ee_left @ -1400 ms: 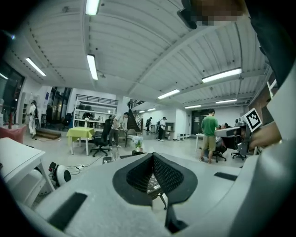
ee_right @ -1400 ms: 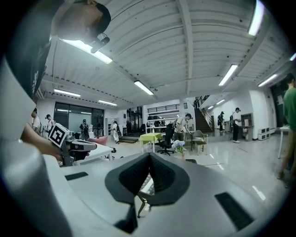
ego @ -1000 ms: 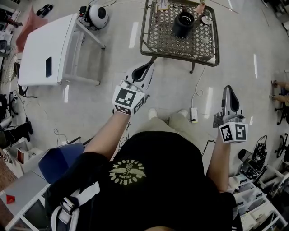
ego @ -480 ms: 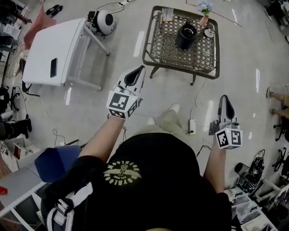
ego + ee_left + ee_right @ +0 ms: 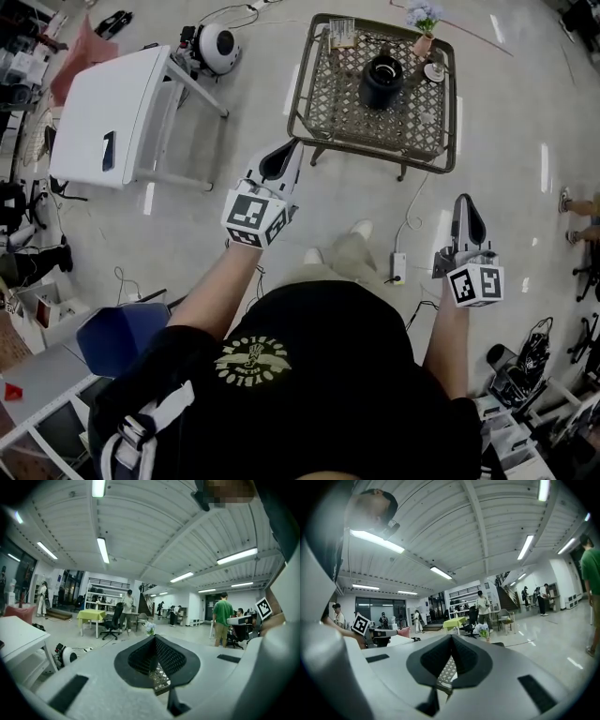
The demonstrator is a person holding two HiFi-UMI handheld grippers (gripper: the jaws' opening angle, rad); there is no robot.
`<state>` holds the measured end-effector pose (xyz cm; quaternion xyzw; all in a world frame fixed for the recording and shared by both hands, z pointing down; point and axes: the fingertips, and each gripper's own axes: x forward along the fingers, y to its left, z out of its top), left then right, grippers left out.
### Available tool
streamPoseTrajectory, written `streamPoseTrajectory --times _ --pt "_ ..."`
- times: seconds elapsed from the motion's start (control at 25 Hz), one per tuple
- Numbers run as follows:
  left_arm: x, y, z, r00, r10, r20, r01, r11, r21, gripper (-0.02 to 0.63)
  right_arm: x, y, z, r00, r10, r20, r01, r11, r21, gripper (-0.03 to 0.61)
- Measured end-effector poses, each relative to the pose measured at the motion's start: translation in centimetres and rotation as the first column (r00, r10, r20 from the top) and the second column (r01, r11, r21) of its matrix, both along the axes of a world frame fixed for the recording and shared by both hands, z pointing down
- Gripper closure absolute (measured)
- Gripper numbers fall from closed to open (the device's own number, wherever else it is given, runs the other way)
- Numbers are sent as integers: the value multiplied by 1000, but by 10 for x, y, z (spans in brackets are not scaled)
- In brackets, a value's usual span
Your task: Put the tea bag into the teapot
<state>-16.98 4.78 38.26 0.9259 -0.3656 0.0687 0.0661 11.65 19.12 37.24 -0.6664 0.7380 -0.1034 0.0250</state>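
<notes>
Approach is the step in hand, by the look of it: the person stands on the floor well short of the lattice worktop (image 5: 349, 105) at the far side, and nothing has been picked up yet. The left tongs (image 5: 295, 144) are closed with nothing between them and point toward the worktop's near left corner. The right tongs (image 5: 466, 199) are likewise closed and empty, held lower at the right and farther from the worktop. The black teapot (image 5: 382, 81) stands upright on the far half of the worktop. The tea bag cannot be made out for certain; a small pale holder (image 5: 343, 31) at the far left corner may carry it. A vase (image 5: 424, 21) and a dish (image 5: 435, 71) sit near the teapot at the far right. The next move calls for closing the distance, then opening one pair of tongs over the tea bag. As for writing, the yellow emblem (image 5: 251, 359) on the black shirt has lettering too small to read, the cubes (image 5: 255, 214) bear only square markers, and no brand shows.
</notes>
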Motion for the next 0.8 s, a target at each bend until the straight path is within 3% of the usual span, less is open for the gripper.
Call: streamPoseTrajectory --times 0.36,0.8 --pt "45 -36 2 1000 -15 -2 15 1000 -6 618 18 -50 10 980 -107 -169 101 994 -46 571" --pt "96 -87 -7 999 -34 5 34 999 14 618 75 -105 4 984 -123 -127 123 992 -12 569"
